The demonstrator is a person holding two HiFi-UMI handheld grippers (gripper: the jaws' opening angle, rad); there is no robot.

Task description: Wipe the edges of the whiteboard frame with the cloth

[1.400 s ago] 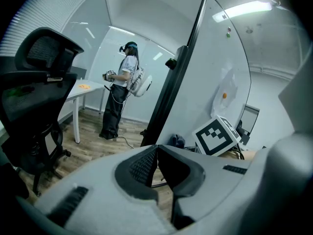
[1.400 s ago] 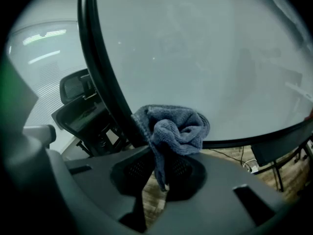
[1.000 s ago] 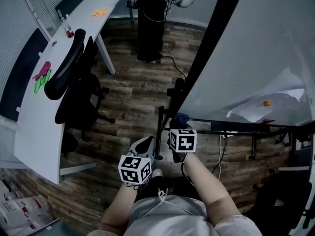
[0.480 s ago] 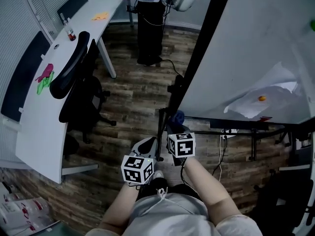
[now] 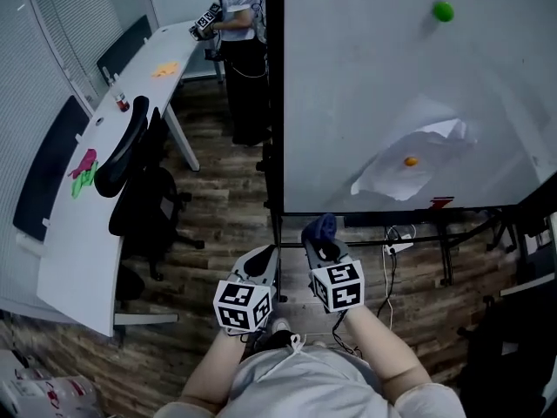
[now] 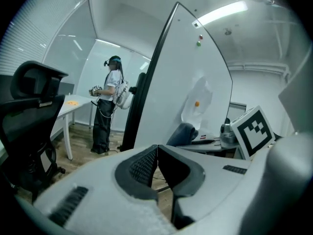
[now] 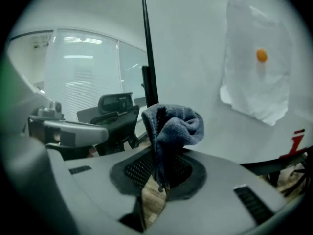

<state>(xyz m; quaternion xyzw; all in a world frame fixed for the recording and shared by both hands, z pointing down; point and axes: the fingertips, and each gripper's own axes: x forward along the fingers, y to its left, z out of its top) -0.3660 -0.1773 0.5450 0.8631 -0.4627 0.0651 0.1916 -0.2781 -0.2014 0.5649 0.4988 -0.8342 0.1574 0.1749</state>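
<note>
The cloth [image 7: 172,125], a dark blue-grey wad, stands bunched out of the right gripper [image 7: 163,176]. Its jaws are pressed together on the cloth's lower fold, so the loose bulk sticks forward as a wiping pad. In the head view the cloth [image 5: 318,227] lies near the lower left corner of the whiteboard frame [image 5: 274,103], at about 5 o'clock from that corner. It looks just short of the black edge, though contact cannot be ruled out. That placement seems chosen so the pad can meet the frame where the upright and the bottom rail join; wiping appears not yet begun.

The left gripper [image 6: 156,153] has its jaws fully together with nothing between them. In the head view it hangs at 9 o'clock of the right gripper, low and idle, likely kept clear of the stroke.

Outward, the whiteboard [image 5: 392,77] fills the frame from 12 to 3 o'clock. On it a sheet of paper [image 5: 416,168] is pinned by an orange magnet [image 5: 410,160], with a green magnet [image 5: 443,10] higher up. At 9 o'clock stand an office chair [image 5: 130,168] and a long white desk [image 5: 83,242]. Another person [image 5: 239,24] stands at 11 o'clock, beyond the frame's upright.
</note>
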